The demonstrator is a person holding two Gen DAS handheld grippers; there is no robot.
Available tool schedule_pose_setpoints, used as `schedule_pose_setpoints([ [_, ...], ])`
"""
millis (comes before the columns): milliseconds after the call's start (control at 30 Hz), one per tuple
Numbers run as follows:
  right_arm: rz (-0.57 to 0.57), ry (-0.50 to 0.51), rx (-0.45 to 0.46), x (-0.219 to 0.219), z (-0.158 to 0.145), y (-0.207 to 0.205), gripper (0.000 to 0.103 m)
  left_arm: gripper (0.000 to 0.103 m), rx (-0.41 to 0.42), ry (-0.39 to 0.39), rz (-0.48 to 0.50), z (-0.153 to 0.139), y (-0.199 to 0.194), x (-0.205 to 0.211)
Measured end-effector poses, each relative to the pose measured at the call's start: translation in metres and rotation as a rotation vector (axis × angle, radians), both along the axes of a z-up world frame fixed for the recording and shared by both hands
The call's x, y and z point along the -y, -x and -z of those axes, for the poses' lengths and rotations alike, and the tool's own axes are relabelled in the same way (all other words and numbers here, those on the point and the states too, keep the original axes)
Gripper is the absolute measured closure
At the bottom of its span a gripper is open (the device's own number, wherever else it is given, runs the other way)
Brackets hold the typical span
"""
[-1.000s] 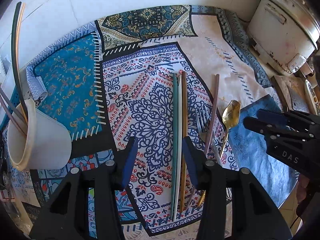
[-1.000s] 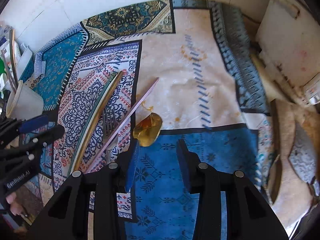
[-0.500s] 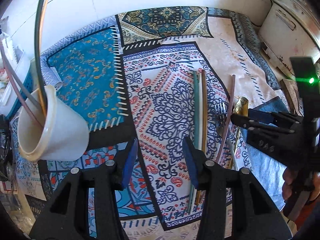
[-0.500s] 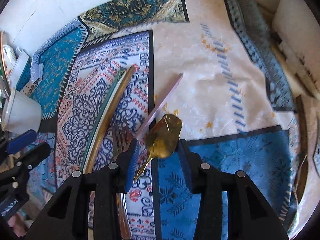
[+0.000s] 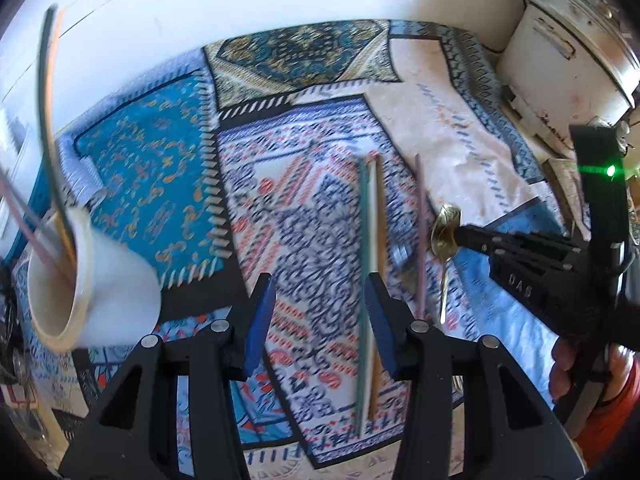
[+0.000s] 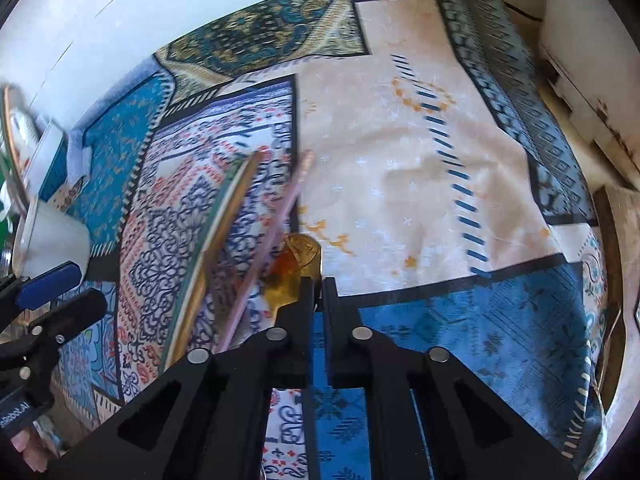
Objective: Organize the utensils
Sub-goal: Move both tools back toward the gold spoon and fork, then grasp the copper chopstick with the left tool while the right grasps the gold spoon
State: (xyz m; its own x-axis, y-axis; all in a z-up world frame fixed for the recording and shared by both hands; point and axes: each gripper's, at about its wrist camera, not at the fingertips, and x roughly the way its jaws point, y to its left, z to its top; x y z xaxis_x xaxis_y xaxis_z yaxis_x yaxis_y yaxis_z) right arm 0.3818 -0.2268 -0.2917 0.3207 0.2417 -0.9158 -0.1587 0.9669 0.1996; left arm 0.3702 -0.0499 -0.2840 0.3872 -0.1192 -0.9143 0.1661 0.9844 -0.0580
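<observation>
Spoon (image 6: 298, 262) sits pinched in the right claw (image 6: 319, 284), seemingly lifted off the surface (image 6: 400, 160), while the left claw (image 5: 316, 312) hangs spread above the chopsticks (image 5: 370, 264).

One spoon (image 5: 445, 229), one cup (image 5: 96, 280)

- A patchwork cloth (image 5: 168, 168) covers the whole surface.
- A bundle of chopsticks (image 5: 370, 264) lies on its red-and-navy panel.
- Just right of the chopsticks lies a single pink stick (image 5: 420, 236).
- A fork (image 5: 402, 258) lies between the chopsticks and the pink stick, blurred.
- A white cup (image 5: 100, 280) with sticks in it sits well left of the chopsticks.
</observation>
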Motion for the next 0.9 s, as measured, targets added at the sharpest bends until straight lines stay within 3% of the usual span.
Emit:
schedule_pose_setpoints([
  [233, 0.015, 0.014, 0.008, 0.037, -0.014, 0.021, 0.1, 0.058, -0.029, 0.043, 0.107, 0.006, -0.03, 0.044],
  [333, 0.013, 0.007, 0.015, 0.055, -0.027, 0.032, 0.098, 0.073, -0.073, 0.022, 0.151, 0.02, -0.046, 0.067],
  [467, 0.025, -0.031, 0.015, 0.058, -0.034, 0.027, 0.08, 0.083, -0.133, -0.018, 0.187, 0.039, -0.066, 0.087],
  [733, 0.024, -0.053, -0.008, 0.056, -0.031, 0.032, 0.078, 0.085, -0.179, -0.049, 0.214, 0.05, -0.083, 0.104],
  [800, 0.022, -0.055, -0.02, 0.055, -0.027, 0.031, 0.078, 0.097, -0.175, -0.043, 0.218, 0.05, -0.086, 0.106],
  [900, 0.015, -0.066, -0.038, 0.049, -0.021, 0.028, 0.078, 0.098, -0.186, 0.009, 0.195, 0.046, -0.092, 0.1],
])
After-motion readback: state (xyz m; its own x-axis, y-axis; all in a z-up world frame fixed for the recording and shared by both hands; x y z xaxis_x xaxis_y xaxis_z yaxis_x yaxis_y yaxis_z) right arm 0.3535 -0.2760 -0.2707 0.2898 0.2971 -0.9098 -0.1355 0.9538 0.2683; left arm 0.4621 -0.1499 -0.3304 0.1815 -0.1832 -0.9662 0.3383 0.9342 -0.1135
